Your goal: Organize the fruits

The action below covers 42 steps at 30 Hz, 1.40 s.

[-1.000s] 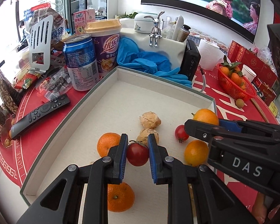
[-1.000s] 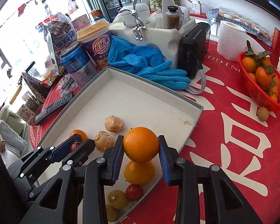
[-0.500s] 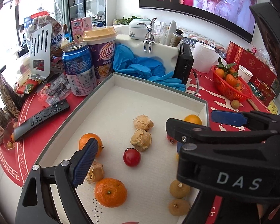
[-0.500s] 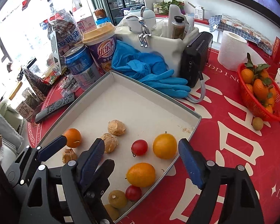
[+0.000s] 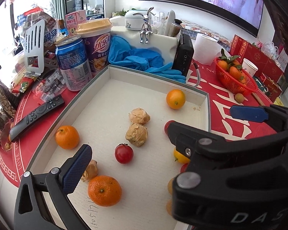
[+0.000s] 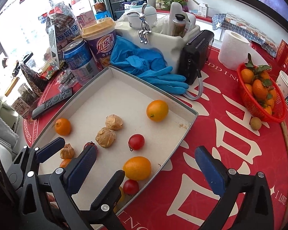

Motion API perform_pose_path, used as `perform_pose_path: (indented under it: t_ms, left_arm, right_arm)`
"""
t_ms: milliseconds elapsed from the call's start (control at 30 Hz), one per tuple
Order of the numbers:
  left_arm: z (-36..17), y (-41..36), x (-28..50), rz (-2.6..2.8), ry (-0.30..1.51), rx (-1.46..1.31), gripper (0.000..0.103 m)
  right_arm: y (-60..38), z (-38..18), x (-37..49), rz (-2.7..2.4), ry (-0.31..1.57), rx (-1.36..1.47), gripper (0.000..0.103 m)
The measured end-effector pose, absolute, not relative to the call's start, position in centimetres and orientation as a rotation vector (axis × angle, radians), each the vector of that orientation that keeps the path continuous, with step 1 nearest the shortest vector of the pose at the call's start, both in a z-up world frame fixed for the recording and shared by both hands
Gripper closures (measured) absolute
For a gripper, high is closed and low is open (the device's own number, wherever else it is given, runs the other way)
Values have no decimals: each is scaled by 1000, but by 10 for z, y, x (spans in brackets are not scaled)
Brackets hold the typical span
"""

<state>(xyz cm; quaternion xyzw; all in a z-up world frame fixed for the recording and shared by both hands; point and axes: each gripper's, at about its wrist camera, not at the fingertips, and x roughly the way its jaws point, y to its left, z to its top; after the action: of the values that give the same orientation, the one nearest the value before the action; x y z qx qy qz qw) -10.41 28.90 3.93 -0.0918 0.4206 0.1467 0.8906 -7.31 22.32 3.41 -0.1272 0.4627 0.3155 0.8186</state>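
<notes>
Both grippers, left [image 6: 67, 149] and right [image 6: 146, 163], gape wide, empty; loose orange [image 6: 157, 110] near tray's [image 6: 190, 123] far-right corner may roll if nudged.

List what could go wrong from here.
The two grippers overlap above the tray: the left gripper sits beside the right gripper, so they may collide. The round orange and tomato lie loose and may roll if nudged. The husked fruits look papery; a hard squeeze might crush them.
</notes>
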Motion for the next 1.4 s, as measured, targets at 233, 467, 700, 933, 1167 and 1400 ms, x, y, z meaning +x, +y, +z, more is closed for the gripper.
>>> perform_pose_path:
  t_ms: [233,467,700,933,1167,1400]
  left_arm:
    - [38,290,-104,323,875,-178,0]
    - [39,289,-104,335,873,-164,0]
    - [39,288,-104,343,868,-152,0]
    - [39,287,-104,343,868,-150,0]
    - [38,287,-104,346,868,-150,0]
    - [39,286,-104,349,866,-146,0]
  right_arm:
    - [226,30,-74,657,992,-293,0]
    - [224,29,-73,652,1000,-294,0]
    - [225,27,-73,647,1004,-305,0]
    - [226,26,-74,642,1004,-318,0]
    - [226,25,-74,641,1007,-321,0]
    - [227,23,-76,635,1003,-340,0]
